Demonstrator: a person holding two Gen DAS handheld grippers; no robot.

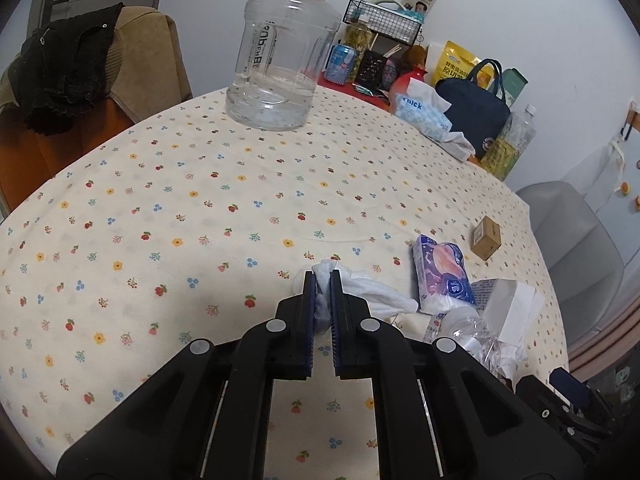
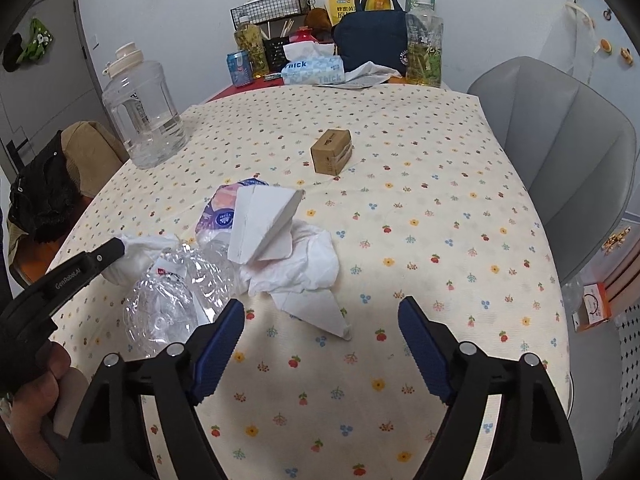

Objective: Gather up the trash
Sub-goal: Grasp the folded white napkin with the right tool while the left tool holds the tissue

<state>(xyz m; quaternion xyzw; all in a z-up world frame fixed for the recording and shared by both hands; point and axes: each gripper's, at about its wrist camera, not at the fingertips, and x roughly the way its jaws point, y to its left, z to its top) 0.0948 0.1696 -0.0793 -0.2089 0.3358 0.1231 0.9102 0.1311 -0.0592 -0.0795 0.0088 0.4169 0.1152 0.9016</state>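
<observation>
My left gripper is shut on a crumpled white tissue just above the flowered tablecloth; it shows in the right wrist view at the left with the tissue. Beside it lies a trash pile: a crushed clear plastic bottle, a purple tissue pack, a white flattened carton and crumpled white paper. My right gripper is open and empty, just in front of the pile. A small brown box sits farther back.
A large clear water jug stands at the far left of the table. Tissue box, navy bag, bottles and a wire basket crowd the back edge. A grey chair is at the right, a chair with dark clothes at the left.
</observation>
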